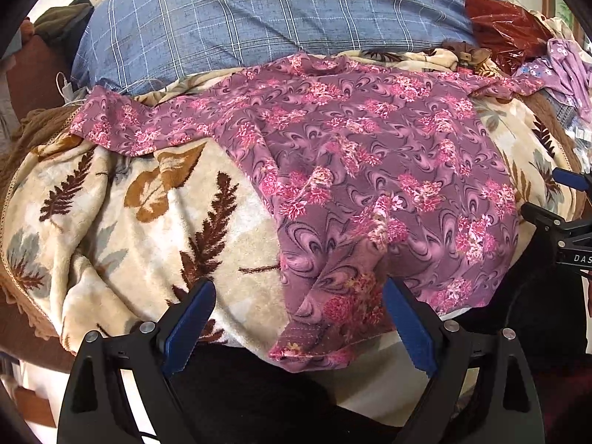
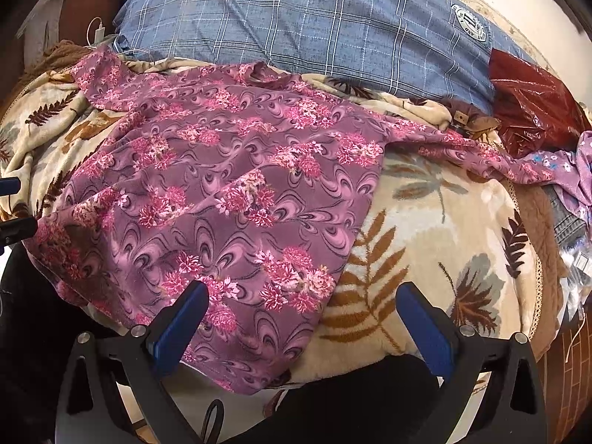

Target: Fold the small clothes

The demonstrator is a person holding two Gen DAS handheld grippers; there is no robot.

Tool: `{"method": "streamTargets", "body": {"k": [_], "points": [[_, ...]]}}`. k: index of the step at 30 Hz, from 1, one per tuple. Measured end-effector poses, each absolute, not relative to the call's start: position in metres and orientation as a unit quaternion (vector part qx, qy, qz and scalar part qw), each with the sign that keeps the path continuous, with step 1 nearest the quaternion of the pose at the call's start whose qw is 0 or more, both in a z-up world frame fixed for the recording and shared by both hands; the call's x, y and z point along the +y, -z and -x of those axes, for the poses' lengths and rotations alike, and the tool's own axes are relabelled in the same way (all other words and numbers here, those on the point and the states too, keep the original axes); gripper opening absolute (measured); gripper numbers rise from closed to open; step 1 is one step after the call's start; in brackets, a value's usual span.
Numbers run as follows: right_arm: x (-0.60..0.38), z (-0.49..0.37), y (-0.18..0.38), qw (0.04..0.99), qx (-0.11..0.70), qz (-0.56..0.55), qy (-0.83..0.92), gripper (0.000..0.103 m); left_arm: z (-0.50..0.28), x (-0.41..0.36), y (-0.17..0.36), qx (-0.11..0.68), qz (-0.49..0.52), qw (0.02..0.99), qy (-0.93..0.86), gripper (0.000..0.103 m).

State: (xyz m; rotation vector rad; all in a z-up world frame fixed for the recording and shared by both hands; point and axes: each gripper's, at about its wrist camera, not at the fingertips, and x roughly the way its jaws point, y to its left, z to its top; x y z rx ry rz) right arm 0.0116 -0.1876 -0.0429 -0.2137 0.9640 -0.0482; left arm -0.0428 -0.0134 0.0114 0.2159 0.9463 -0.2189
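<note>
1. The purple floral garment (image 1: 370,155) lies spread flat on a cream blanket (image 1: 122,199) with brown and grey leaf prints, which covers a bed.
2. Its long axis runs from the near edge of the bed, where the hem lies, away toward the blue checked pillow (image 1: 281,18) at the far side; the neck end points at the pillow.
3. Its two sleeves reach out sideways across that axis: one toward the left in the left wrist view, the other trailing right toward a dark red plastic bag (image 2: 532,107) and a lilac flowered cloth (image 2: 577,170).
4. In the left wrist view the near left corner of the hem (image 1: 310,347) is rumpled and hangs a little over the bed's edge, with a raised fold of cloth just above it.
5. The left claw (image 1: 299,325) has its blue-padded fingers wide apart; the hem corner lies between them, and neither pad presses on the cloth.
6. The right claw (image 2: 303,329) is likewise spread wide, over the near right part of the hem, where the garment's side edge meets the bare blanket. Its left finger (image 2: 181,325) stands in front of the cloth and its right finger over the blanket.
7. Each claw shows at the edge of the other's view, so the two sit beside each other along the near hem.
8. A white charger and cable (image 2: 97,33) lie left of the pillow.
</note>
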Motion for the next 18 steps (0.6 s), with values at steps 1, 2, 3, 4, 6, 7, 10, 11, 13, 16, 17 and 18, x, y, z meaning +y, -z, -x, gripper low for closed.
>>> {"method": "streamTargets", "body": {"k": [1, 2, 3, 4, 6, 7, 10, 11, 13, 16, 17, 18], "points": [[-0.188, -0.012, 0.043, 0.880, 0.463, 0.102, 0.023, 0.102, 0.041, -0.014, -0.011, 0.455, -0.103, 0.878, 0.106, 0.092], [-0.188, -0.012, 0.043, 0.880, 0.463, 0.102, 0.023, 0.102, 0.041, -0.015, -0.010, 0.457, -0.103, 0.877, 0.106, 0.092], [-0.188, -0.012, 0.043, 0.880, 0.464, 0.102, 0.022, 0.102, 0.039, -0.015, -0.010, 0.457, -0.103, 0.877, 0.107, 0.092], [-0.188, -0.012, 0.043, 0.880, 0.464, 0.102, 0.022, 0.102, 0.039, -0.016, -0.010, 0.457, -0.104, 0.877, 0.108, 0.092], [-0.189, -0.012, 0.044, 0.880, 0.464, 0.102, 0.022, 0.102, 0.037, -0.016, -0.009, 0.457, -0.106, 0.876, 0.108, 0.092], [-0.189, -0.013, 0.044, 0.880, 0.464, 0.101, 0.022, 0.102, 0.037, -0.017, -0.009, 0.458, -0.107, 0.876, 0.109, 0.092], [-0.189, -0.014, 0.045, 0.880, 0.465, 0.098, 0.021, 0.102, 0.034, -0.018, -0.008, 0.459, -0.106, 0.875, 0.109, 0.092], [-0.190, -0.014, 0.044, 0.880, 0.464, 0.099, 0.021, 0.102, 0.033, -0.018, -0.008, 0.459, -0.107, 0.875, 0.109, 0.092], [-0.190, -0.014, 0.046, 0.880, 0.465, 0.098, 0.019, 0.102, 0.032, -0.019, -0.006, 0.461, -0.108, 0.874, 0.109, 0.092], [-0.190, -0.016, 0.048, 0.879, 0.466, 0.097, 0.020, 0.102, 0.030, -0.020, -0.005, 0.462, -0.110, 0.873, 0.110, 0.092], [-0.190, -0.016, 0.049, 0.879, 0.467, 0.096, 0.021, 0.102, 0.029, -0.021, -0.004, 0.462, -0.111, 0.873, 0.110, 0.092], [-0.191, -0.017, 0.049, 0.879, 0.467, 0.094, 0.021, 0.102, 0.029, -0.021, -0.004, 0.463, -0.112, 0.872, 0.110, 0.092]]}}
